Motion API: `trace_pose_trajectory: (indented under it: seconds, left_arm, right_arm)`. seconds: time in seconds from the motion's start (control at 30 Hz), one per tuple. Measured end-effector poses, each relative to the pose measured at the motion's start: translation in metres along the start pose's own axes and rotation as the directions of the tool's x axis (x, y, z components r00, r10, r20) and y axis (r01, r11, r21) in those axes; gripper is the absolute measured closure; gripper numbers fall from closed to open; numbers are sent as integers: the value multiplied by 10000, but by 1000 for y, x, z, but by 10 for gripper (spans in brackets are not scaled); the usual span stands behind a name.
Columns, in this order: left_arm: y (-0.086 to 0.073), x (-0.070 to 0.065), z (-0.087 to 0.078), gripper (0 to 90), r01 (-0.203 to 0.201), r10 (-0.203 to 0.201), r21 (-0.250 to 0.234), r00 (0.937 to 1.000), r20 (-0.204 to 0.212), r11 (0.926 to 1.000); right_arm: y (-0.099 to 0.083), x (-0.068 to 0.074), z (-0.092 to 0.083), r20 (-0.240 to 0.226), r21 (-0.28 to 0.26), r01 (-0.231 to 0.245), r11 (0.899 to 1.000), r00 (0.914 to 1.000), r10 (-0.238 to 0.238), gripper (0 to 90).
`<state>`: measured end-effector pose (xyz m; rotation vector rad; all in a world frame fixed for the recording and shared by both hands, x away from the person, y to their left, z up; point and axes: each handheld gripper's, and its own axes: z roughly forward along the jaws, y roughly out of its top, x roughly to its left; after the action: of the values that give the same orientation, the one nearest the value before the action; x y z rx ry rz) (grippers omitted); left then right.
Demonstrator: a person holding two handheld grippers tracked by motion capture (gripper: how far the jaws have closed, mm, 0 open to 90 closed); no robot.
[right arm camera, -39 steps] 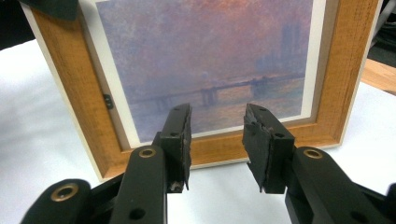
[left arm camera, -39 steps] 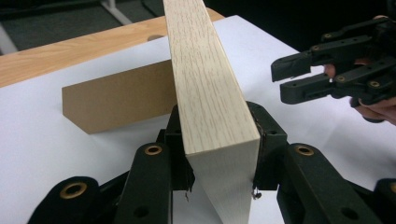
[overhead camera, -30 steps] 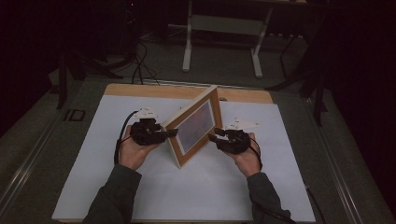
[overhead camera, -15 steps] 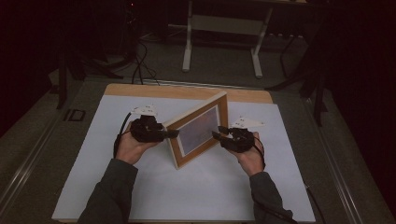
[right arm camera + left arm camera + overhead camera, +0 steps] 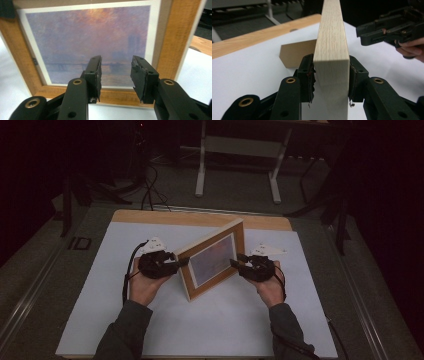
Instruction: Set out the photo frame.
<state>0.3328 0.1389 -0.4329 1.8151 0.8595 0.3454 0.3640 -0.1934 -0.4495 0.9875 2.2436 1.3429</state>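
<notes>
A wooden picture frame (image 5: 212, 260) holding a hazy purple and orange print (image 5: 87, 32) stands tilted on the white tabletop (image 5: 100, 320), propped on its brown back stand (image 5: 294, 53). My left gripper (image 5: 182, 262) is at the frame's left edge. The pale wood edge (image 5: 332, 37) runs between its two pads, and its jaws have just been opening, with the pads close along both faces. My right gripper (image 5: 235, 262) is by the frame's right side, facing the print, and stands open (image 5: 116, 72) with nothing between its fingers. It also appears farther off in the left gripper view (image 5: 387, 30).
A strip of bare wood (image 5: 200, 217) borders the white surface at the back. Beyond the table, on a dark floor, stand the white legs of a desk (image 5: 237, 150), with cables (image 5: 150, 195) to their left. Cables trail from both grippers along the person's forearms.
The frame has swung to face the person more, its top right corner shifting right and down. The left gripper has shifted slightly with it; the right gripper has stayed near the right edge.
</notes>
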Motion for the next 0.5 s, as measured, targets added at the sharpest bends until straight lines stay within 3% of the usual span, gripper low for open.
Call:
trace_pose_trajectory:
  seconds: [0.03,0.07,0.2,0.27,0.5]
  left_arm:
    - [0,0,0,634,0,0,0,10000,0,10000]
    - [-4,-4,-2,634,147,-157,-315,9995,-287,9994]
    - [-9,-6,-7,657,389,-419,-757,9984,-387,9964]
    - [-10,-7,-10,682,268,-315,-836,9980,-550,9961]
    - [-11,7,-16,696,648,-669,-916,9976,-199,9937]
  right_arm:
    - [0,0,0,0,0,0,10000,10000,0,596]
    - [0,-1,0,28,-15,-38,10000,10000,38,596]
    - [2,-8,-3,230,-57,-132,9999,9996,133,590]
    - [2,-10,-4,265,-53,-134,9999,9996,135,582]
    - [4,-15,-4,570,149,255,9996,9980,-263,577]
